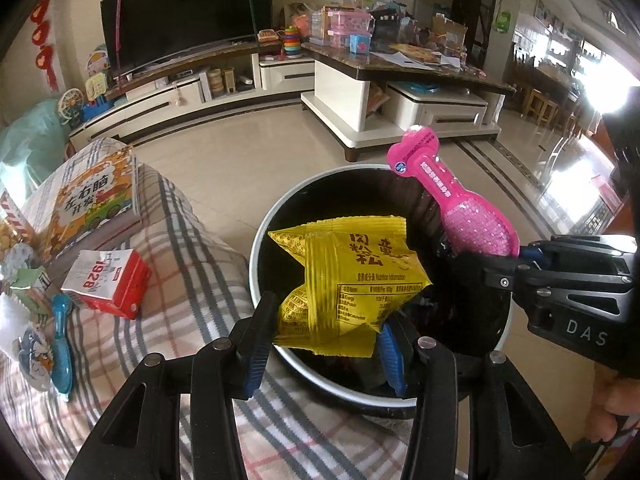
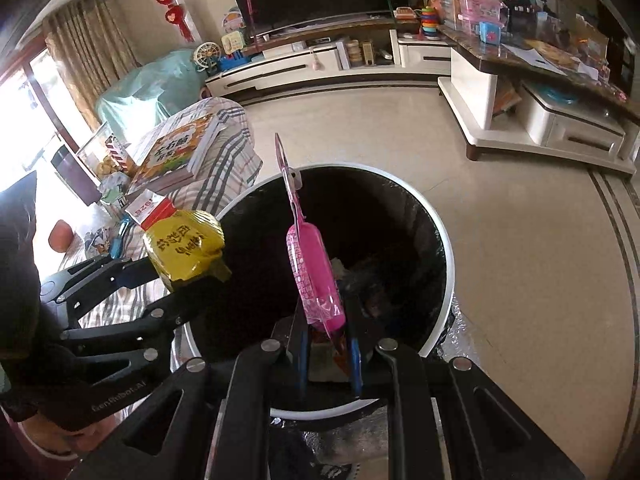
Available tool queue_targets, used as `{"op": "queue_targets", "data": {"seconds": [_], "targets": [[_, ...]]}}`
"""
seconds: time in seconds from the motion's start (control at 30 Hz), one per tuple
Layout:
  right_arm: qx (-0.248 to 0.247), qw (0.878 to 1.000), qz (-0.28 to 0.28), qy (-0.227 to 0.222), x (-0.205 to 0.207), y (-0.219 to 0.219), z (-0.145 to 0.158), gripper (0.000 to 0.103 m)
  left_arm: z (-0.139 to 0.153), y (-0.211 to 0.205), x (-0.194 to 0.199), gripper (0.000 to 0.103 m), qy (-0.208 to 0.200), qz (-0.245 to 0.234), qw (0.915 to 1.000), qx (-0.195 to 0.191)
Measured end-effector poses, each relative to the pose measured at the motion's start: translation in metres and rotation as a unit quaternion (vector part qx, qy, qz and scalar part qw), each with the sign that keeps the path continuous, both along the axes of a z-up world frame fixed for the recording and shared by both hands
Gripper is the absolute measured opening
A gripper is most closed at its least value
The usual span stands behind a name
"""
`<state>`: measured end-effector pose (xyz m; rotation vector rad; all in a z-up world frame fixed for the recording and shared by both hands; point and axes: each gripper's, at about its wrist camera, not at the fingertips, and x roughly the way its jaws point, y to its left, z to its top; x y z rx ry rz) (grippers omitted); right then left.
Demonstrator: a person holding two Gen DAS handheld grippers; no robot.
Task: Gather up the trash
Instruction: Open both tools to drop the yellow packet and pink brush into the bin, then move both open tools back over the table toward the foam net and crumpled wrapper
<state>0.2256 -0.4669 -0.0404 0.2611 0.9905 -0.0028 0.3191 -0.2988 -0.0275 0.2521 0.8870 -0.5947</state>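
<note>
Yellow snack packet (image 1: pixel 348 276) clamped in my left gripper (image 1: pixel 320 344), pink blister pack (image 2: pixel 316 276) pinched in my right gripper (image 2: pixel 328 360), both over the bin (image 2: pixel 444 248).

Black tongs (image 1: pixel 324 350), blue pads (image 1: pixel 390 360)

1. Home living room: large black curved television (image 1: pixel 180 20) on long white low media console (image 1: pixel 192 92).
2. Red paper wall decorations (image 1: pixel 44 44), stacked colourful toy boxes (image 1: pixel 344 26), beige glossy tile floor (image 1: pixel 248 152).
3. Grey-and-red checked fabric cover (image 1: pixel 180 248).
</note>
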Motion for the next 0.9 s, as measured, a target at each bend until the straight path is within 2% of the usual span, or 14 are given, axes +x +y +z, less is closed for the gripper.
{"op": "queue_targets", "data": {"seconds": [0.17, 0.27, 0.33, 0.5, 0.63, 0.9], "targets": [[0.013, 1.000, -0.006, 0.003, 0.003, -0.006, -0.002, 0.019, 0.000, -0.006, 0.002, 0.052, 0.002, -0.003, 1.0000, 0.003], [0.017, 1.000, -0.011, 0.003, 0.003, -0.009, -0.003, 0.023, 0.000, -0.004, 0.001, 0.061, 0.001, 0.000, 1.0000, 0.003], [0.023, 1.000, -0.013, 0.000, 0.002, -0.010, -0.002, 0.036, 0.000, -0.002, 0.000, 0.069, 0.000, 0.003, 1.0000, 0.001], [0.031, 0.999, -0.020, -0.017, -0.004, -0.010, 0.004, 0.050, 0.002, 0.011, -0.007, 0.079, -0.001, 0.017, 0.9998, -0.008], [0.035, 0.999, -0.025, -0.034, -0.011, -0.006, 0.010, 0.063, 0.001, 0.024, -0.013, 0.079, -0.002, 0.025, 0.9996, -0.013], [0.047, 0.997, -0.021, -0.055, -0.018, 0.018, 0.013, 0.075, -0.002, 0.066, -0.030, 0.079, 0.000, 0.057, 0.9981, -0.023]]}}
